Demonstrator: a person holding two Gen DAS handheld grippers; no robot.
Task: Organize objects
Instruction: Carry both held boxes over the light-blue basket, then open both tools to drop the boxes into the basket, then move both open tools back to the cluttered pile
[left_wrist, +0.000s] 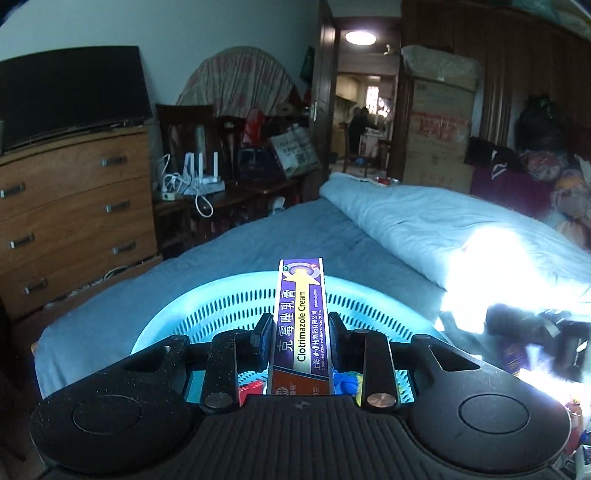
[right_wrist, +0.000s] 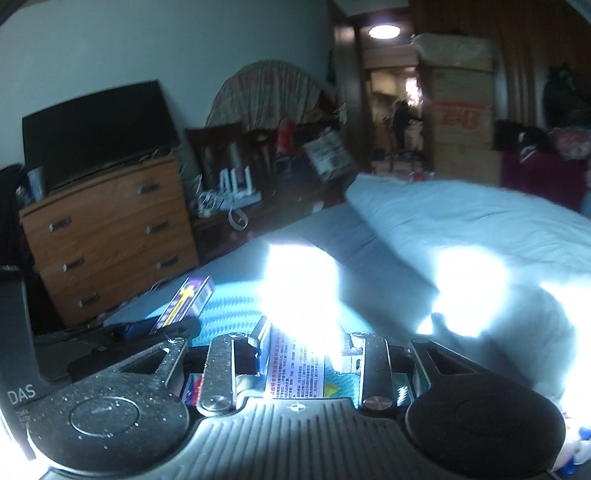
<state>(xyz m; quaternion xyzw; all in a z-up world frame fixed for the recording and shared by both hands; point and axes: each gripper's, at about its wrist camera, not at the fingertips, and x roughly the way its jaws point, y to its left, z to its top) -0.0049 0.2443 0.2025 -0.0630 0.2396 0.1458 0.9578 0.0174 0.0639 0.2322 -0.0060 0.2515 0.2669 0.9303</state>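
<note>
Hovering over the round turquoise slotted plastic basket (left_wrist: 236, 306) holding few items, the left gripper (left_wrist: 300, 332) clamps a purple cardboard Clotrimazole Cream box (left_wrist: 301, 325), the right gripper (right_wrist: 303, 345) pinches a glare-washed printed packet (right_wrist: 295, 373), both undelivered.

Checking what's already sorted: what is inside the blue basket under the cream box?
Below the cream box held by the left gripper, the basket shows a red item and a blue-yellow one. The gripper and box hide the rest.
</note>
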